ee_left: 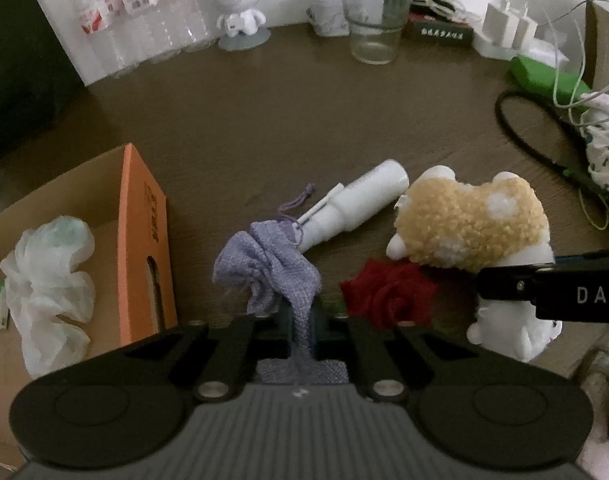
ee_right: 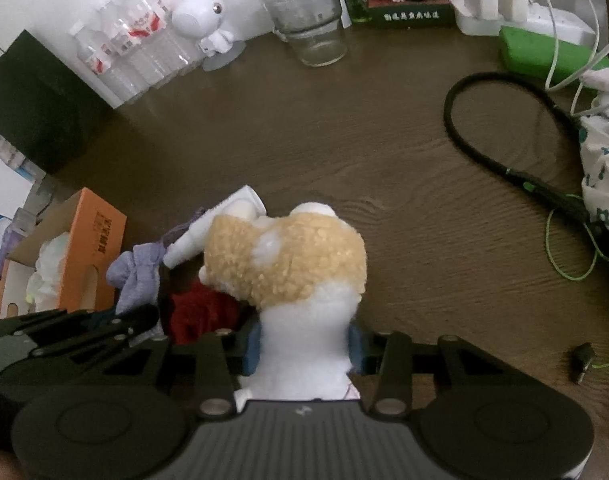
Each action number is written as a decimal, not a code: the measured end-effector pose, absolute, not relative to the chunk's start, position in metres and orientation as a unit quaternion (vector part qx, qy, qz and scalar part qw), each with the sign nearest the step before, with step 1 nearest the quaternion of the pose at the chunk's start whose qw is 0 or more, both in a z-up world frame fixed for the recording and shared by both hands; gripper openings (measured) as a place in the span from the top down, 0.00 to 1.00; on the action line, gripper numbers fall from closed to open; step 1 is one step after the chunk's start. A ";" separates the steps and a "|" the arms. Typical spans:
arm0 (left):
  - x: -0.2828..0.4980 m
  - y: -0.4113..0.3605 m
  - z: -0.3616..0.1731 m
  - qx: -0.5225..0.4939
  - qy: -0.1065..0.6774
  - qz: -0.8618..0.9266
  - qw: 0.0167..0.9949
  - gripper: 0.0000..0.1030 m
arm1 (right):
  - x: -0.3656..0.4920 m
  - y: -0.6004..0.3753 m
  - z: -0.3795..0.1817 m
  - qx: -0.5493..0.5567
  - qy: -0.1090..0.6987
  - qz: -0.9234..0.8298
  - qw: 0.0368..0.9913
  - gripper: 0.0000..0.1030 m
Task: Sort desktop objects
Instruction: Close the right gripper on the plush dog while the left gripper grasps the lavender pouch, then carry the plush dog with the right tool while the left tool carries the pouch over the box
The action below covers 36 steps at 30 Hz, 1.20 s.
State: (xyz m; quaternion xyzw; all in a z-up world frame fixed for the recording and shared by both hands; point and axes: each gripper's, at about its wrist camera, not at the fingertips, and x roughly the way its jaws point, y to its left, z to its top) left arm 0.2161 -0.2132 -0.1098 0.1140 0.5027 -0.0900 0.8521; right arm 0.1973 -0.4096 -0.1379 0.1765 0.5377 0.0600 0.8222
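My left gripper is shut on a purple drawstring pouch, which bunches up just beyond the fingers. My right gripper is shut on the white body of a plush sheep toy with tan woolly fleece; the toy also shows in the left wrist view, with the right gripper's finger across it. A white tube-shaped bottle lies on the brown desk behind the pouch. A red fabric rose lies between pouch and sheep. An orange cardboard box stands at the left.
The box holds crumpled white plastic. At the back stand water bottles, a white robot figurine and a glass cup. At the right lie a black cable loop, a green block, chargers and a floral cloth.
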 end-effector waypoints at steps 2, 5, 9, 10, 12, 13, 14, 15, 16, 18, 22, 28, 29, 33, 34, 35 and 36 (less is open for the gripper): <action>0.215 -0.213 -0.105 0.115 0.495 -0.095 0.856 0.94 | 0.194 -0.411 -0.133 0.177 0.531 0.061 0.826 0.61; 0.210 -0.211 -0.095 0.108 0.485 -0.101 0.862 0.94 | 0.188 -0.414 -0.126 0.179 0.524 0.060 0.831 0.61; 0.198 -0.202 -0.077 0.085 0.472 -0.120 0.869 0.94 | 0.175 -0.419 -0.115 0.183 0.513 0.058 0.836 0.61; 0.194 -0.200 -0.073 0.080 0.469 -0.124 0.871 0.94 | 0.172 -0.420 -0.112 0.183 0.511 0.057 0.838 0.61; 0.186 -0.195 -0.065 0.072 0.464 -0.133 0.873 0.94 | 0.164 -0.421 -0.107 0.183 0.508 0.057 0.840 0.61; 0.181 -0.193 -0.061 0.068 0.463 -0.138 0.873 0.94 | 0.160 -0.421 -0.105 0.184 0.507 0.057 0.840 0.61; 0.176 -0.190 -0.057 0.064 0.461 -0.144 0.873 0.94 | 0.156 -0.421 -0.103 0.183 0.506 0.057 0.841 0.61; 0.171 -0.188 -0.054 0.061 0.459 -0.149 0.874 0.94 | 0.152 -0.421 -0.100 0.182 0.505 0.057 0.842 0.61; 0.165 -0.186 -0.050 0.059 0.456 -0.155 0.874 0.94 | 0.148 -0.420 -0.098 0.182 0.504 0.058 0.842 0.61; 0.154 -0.182 -0.042 0.056 0.450 -0.167 0.875 0.94 | 0.139 -0.419 -0.093 0.181 0.503 0.061 0.843 0.61; 0.132 -0.163 -0.033 0.028 0.456 -0.190 0.869 0.94 | 0.120 -0.410 -0.082 0.169 0.502 0.075 0.845 0.61; 0.095 -0.125 -0.027 -0.019 0.464 -0.177 0.868 0.94 | 0.098 -0.388 -0.074 0.151 0.517 0.110 0.836 0.61; 0.090 -0.119 -0.027 -0.027 0.465 -0.170 0.869 0.94 | 0.096 -0.384 -0.073 0.150 0.519 0.117 0.833 0.61; 0.071 -0.097 -0.026 -0.055 0.466 -0.140 0.872 0.94 | 0.090 -0.362 -0.072 0.141 0.533 0.153 0.820 0.61; 0.066 -0.093 -0.025 -0.059 0.464 -0.133 0.874 0.94 | 0.089 -0.354 -0.072 0.136 0.536 0.164 0.817 0.61; 0.061 -0.088 -0.024 -0.063 0.463 -0.126 0.875 0.94 | 0.087 -0.346 -0.071 0.130 0.539 0.174 0.814 0.61; 0.056 -0.081 -0.024 -0.068 0.462 -0.114 0.877 0.94 | 0.086 -0.339 -0.071 0.124 0.542 0.184 0.810 0.61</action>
